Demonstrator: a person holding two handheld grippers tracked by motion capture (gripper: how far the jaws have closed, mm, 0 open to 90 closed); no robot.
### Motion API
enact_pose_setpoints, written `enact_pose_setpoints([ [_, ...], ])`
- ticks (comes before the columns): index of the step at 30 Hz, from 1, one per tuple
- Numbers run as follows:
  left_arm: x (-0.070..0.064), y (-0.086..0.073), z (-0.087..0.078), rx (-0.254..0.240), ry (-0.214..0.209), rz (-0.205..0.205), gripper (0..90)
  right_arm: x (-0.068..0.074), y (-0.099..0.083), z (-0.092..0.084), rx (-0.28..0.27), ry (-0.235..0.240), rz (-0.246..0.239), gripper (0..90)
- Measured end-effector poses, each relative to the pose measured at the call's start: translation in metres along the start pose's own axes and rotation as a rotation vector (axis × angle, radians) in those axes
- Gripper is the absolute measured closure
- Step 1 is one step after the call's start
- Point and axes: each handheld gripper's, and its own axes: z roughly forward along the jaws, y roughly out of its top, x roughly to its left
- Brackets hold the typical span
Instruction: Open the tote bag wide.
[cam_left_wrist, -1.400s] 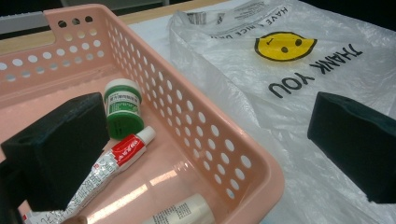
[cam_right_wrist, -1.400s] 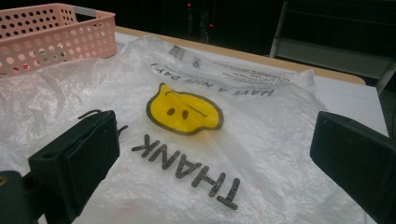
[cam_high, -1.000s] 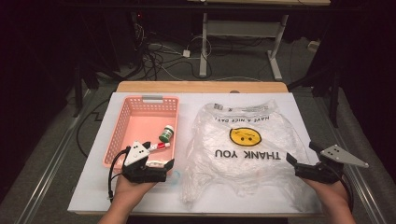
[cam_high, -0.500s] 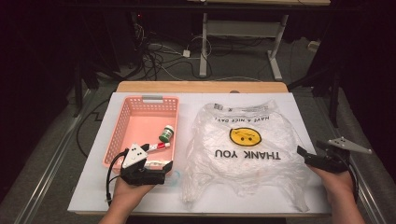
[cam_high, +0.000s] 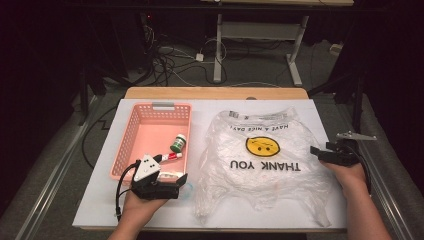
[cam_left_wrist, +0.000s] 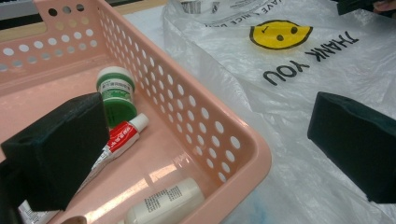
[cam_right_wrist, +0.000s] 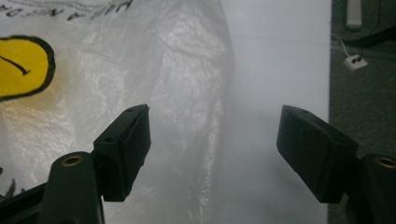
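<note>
Best to pinch one layer only at the edge of the bag (cam_high: 262, 162), lying flat on the table (cam_high: 320, 107) right of the basket (cam_high: 125, 150). Right gripper (cam_right_wrist: 212, 149) over that right edge, fingers (cam_right_wrist: 126, 140) part open, just been closing, film below but unpinched. Left gripper (cam_high: 167, 180) wide open astride the basket's near corner, holding nothing.
</note>
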Motion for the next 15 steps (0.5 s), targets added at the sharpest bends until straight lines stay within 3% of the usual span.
enact_pose_setpoints([
  [7, 0.001, 0.000, 0.000, 0.011, 0.012, -0.011, 0.0, 0.009, -0.001, 0.004, 0.041, 0.019, -0.091, 46.6],
  [8, 0.001, 0.000, -0.001, 0.010, 0.013, -0.013, 0.0, 0.014, -0.001, 0.005, 0.050, -0.006, -0.130, 53.9],
  [10, 0.000, 0.000, -0.002, 0.009, 0.014, -0.009, 0.0, 0.015, -0.002, 0.004, 0.049, -0.011, -0.136, 65.0],
  [11, 0.000, 0.000, -0.002, 0.009, 0.014, -0.009, 0.0, 0.015, -0.002, 0.004, 0.049, -0.011, -0.136, 65.0],
  [12, -0.001, 0.000, -0.002, 0.011, 0.011, -0.006, 0.0, 0.016, -0.003, 0.003, 0.048, -0.015, -0.138, 75.7],
  [15, -0.002, 0.000, -0.002, 0.008, 0.009, -0.007, 0.0, 0.017, -0.004, 0.002, 0.052, 0.018, -0.148, 89.4],
])
